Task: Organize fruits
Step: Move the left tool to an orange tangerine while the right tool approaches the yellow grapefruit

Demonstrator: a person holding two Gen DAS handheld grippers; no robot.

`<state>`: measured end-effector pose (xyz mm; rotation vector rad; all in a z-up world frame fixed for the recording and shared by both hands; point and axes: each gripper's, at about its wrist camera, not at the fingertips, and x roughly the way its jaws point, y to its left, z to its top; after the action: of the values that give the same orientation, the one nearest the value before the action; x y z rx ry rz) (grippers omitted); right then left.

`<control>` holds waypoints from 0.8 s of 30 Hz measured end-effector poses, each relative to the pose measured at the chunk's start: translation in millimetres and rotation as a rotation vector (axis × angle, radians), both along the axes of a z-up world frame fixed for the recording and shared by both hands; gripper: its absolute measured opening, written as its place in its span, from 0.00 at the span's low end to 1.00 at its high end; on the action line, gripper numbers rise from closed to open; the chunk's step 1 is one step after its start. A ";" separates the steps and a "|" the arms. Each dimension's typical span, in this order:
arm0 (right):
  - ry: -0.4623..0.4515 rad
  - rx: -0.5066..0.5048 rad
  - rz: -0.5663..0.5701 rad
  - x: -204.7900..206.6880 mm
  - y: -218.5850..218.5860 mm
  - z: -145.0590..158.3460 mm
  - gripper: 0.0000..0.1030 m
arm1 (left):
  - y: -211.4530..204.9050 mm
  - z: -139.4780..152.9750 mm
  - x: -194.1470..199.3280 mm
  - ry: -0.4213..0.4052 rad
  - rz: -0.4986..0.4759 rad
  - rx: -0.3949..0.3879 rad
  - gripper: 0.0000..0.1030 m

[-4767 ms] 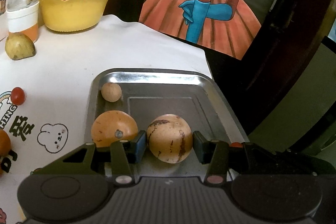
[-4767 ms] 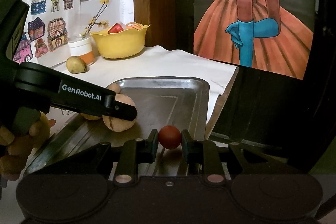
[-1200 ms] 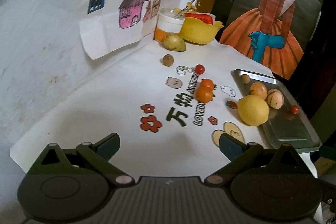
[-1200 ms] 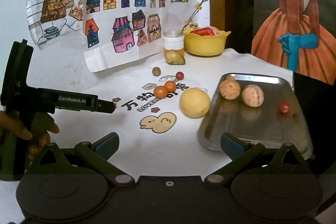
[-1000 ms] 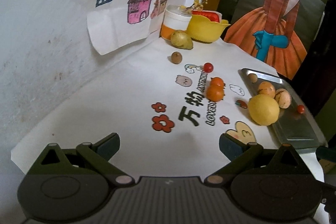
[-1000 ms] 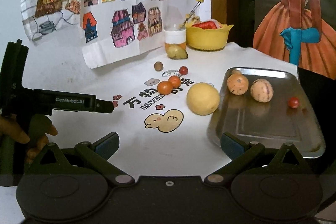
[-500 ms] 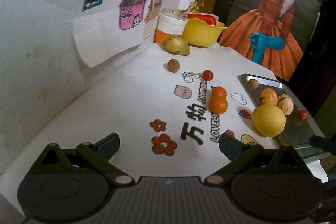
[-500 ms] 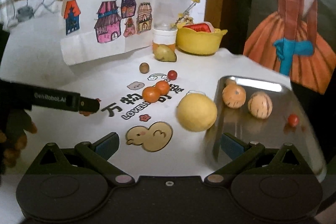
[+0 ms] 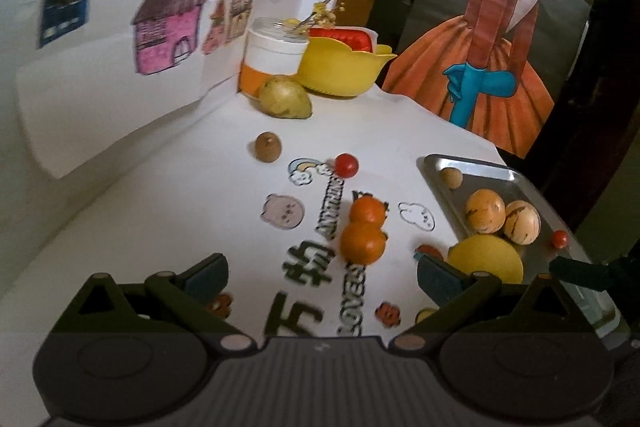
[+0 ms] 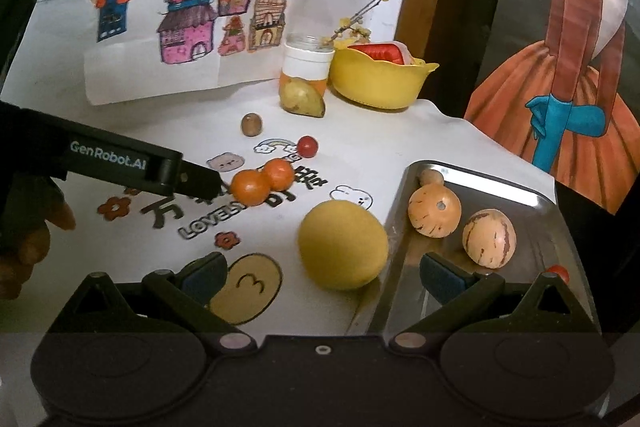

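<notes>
Both claws spread, empty: left claw point(image 9: 322, 273) lines up on near orange point(image 9: 363, 243), next close, carry to tray point(image 10: 538, 202).

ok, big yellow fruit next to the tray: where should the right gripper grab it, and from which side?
Across its widest middle, coming from the near side with the right gripper. The yellow fruit is round and smooth, with no stem or edge to hook. It sits against the tray rim, so the right finger has little room there; lowering over it from slightly above is probably safer. The open fingers look just wide enough.
</notes>
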<state>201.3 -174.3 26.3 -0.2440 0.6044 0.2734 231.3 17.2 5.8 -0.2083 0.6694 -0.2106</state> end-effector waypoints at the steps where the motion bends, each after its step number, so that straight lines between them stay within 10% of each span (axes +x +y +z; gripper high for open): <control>1: -0.001 0.010 -0.002 3.3 -1.6 -0.6 0.99 | -2.2 -1.1 3.1 0.001 -0.003 0.000 1.00; 24: 0.042 0.053 0.015 29.9 -4.0 -14.4 0.99 | -25.2 -11.4 23.9 0.000 -0.071 0.030 0.98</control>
<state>231.2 -178.4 11.8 -0.1920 0.6359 0.3096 255.2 -8.0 -5.6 -0.1554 0.6805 -0.2683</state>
